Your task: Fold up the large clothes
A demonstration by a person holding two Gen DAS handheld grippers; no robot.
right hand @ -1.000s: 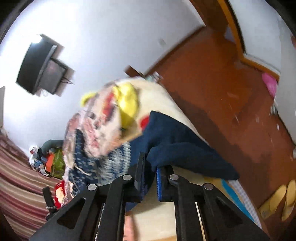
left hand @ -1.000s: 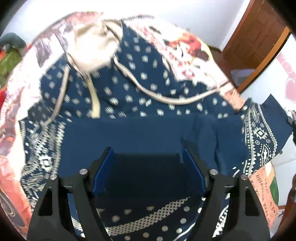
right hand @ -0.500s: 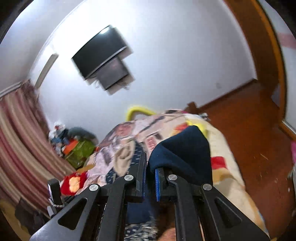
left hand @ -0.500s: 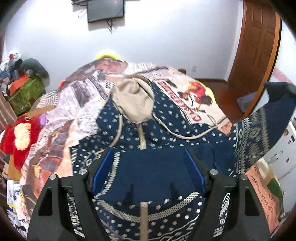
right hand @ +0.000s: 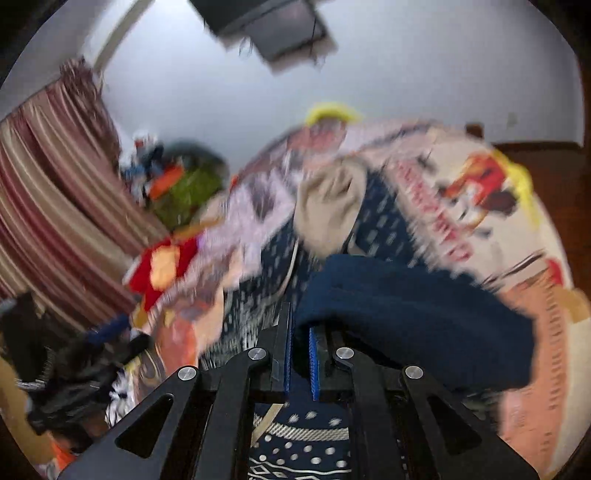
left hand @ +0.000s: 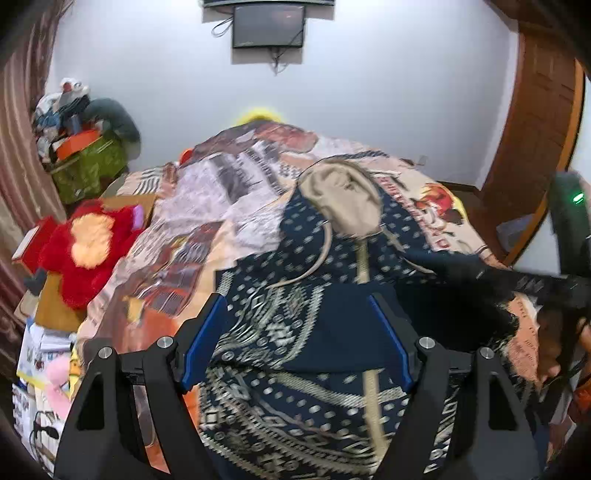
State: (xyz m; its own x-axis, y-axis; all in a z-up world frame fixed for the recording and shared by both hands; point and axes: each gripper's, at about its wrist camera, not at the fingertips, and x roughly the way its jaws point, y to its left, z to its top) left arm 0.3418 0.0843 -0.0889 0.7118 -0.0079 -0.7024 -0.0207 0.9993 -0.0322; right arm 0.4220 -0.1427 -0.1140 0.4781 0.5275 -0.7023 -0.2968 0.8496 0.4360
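At the left edge hangs a striped curtain (left hand: 18, 110); beside it a green box (left hand: 88, 170) and a red plush toy (left hand: 88, 243) sit near the bed. A screen (left hand: 269, 26) is mounted on the white wall. The navy patterned hoodie (left hand: 295, 332) lies spread on the printed bedspread (left hand: 221, 206), its beige hood (left hand: 343, 203) toward the wall. My left gripper (left hand: 295, 339) stands wide open above it, holding nothing. My right gripper (right hand: 300, 354) is closed on a navy sleeve (right hand: 413, 306). A wooden door (left hand: 535, 122) stands at right.

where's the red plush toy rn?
In the left wrist view the red plush sits far left, beside the bed, below the green box.
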